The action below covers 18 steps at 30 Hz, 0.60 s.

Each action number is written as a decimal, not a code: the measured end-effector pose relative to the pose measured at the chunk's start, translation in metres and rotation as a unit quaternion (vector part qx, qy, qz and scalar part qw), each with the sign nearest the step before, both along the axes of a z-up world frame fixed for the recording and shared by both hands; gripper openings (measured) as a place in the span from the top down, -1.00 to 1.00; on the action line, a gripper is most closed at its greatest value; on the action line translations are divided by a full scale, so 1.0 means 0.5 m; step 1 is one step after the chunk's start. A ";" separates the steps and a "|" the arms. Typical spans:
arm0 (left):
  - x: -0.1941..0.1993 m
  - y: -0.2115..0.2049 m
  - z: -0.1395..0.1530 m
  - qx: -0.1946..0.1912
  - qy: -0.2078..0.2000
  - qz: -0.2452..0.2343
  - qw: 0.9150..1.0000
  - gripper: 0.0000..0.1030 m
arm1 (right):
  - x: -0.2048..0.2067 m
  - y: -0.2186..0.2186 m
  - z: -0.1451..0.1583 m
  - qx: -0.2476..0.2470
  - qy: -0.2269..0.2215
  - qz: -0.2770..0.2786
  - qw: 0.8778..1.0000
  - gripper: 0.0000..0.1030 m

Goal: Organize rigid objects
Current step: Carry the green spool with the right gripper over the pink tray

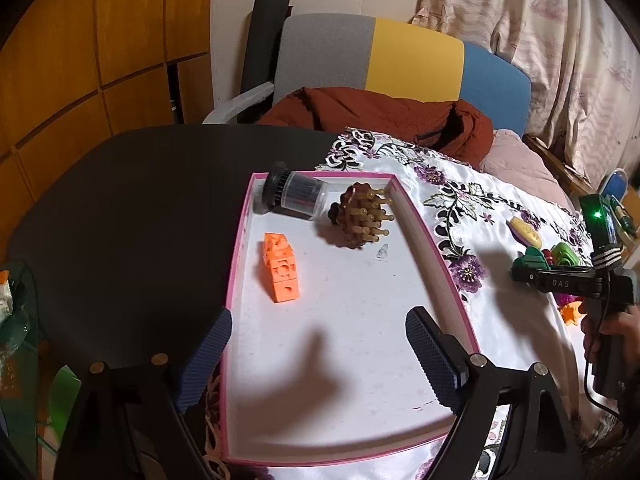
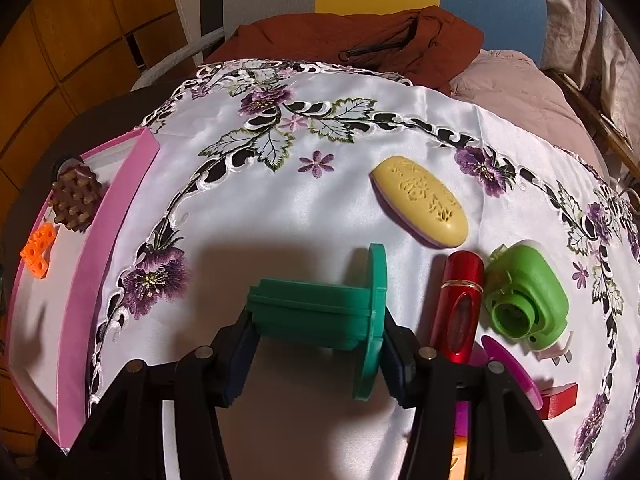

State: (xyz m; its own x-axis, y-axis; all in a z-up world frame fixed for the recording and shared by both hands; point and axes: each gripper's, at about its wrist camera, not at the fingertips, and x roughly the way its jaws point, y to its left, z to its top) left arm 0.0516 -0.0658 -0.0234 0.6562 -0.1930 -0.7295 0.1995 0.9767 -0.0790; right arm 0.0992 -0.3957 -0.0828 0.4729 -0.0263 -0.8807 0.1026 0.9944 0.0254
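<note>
Right tongs (image 2: 316, 344) clamp green spool (image 2: 320, 312), its near flange partly hidden.

Left tool (image 1: 318, 354) wide apart, empty; right tool (image 2: 316, 350) clamped, gripped by a hand (image 1: 612, 330).

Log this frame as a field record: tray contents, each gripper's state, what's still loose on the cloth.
tray: pink-rimmed tray, white floor
in tray: orange block stack; wooden peg massager; clear jar with black lid, lying on its side
left gripper: open, empty, over the tray's near end
right gripper: shut on green spool piece
loose on cloth: yellow soap-shaped oval; red tube; green toy camera
surface: floral tablecloth
</note>
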 end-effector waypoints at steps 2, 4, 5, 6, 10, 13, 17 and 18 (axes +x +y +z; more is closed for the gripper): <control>-0.001 0.007 -0.001 0.003 0.000 0.005 1.000 -0.78 | 0.001 -0.002 -0.001 0.007 0.001 -0.001 1.000 -0.08; -0.002 0.018 -0.002 0.003 0.000 0.009 1.000 -0.79 | 0.001 -0.002 0.002 0.007 -0.005 -0.003 1.000 -0.08; -0.002 0.024 -0.004 0.004 0.002 0.012 1.000 -0.79 | 0.001 -0.004 0.003 0.009 -0.006 -0.004 1.000 -0.09; -0.003 0.028 -0.006 0.006 0.003 0.014 1.000 -0.79 | 0.001 -0.005 0.003 0.010 -0.008 -0.006 1.000 -0.10; -0.002 0.056 -0.013 0.007 0.008 0.026 1.000 -0.79 | 0.001 -0.009 0.009 0.009 -0.016 -0.012 1.000 -0.14; -0.002 0.075 -0.017 0.006 0.011 0.035 0.999 -0.79 | -0.001 -0.011 0.011 0.003 -0.021 -0.017 1.000 -0.14; -0.004 0.093 -0.018 0.002 0.013 0.042 0.999 -0.79 | -0.005 -0.010 0.012 -0.012 -0.030 -0.021 0.999 -0.09; -0.003 0.097 -0.018 0.003 0.014 0.044 0.999 -0.79 | -0.005 -0.009 0.011 -0.016 -0.030 -0.020 0.999 -0.09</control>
State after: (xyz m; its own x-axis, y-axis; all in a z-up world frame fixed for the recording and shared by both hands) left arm 0.0501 -0.0171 -0.0325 0.6506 -0.1304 -0.7482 0.1100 0.9909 -0.0770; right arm 0.0965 -0.4004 -0.0771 0.5228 -0.0736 -0.8493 0.1416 0.9899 0.0014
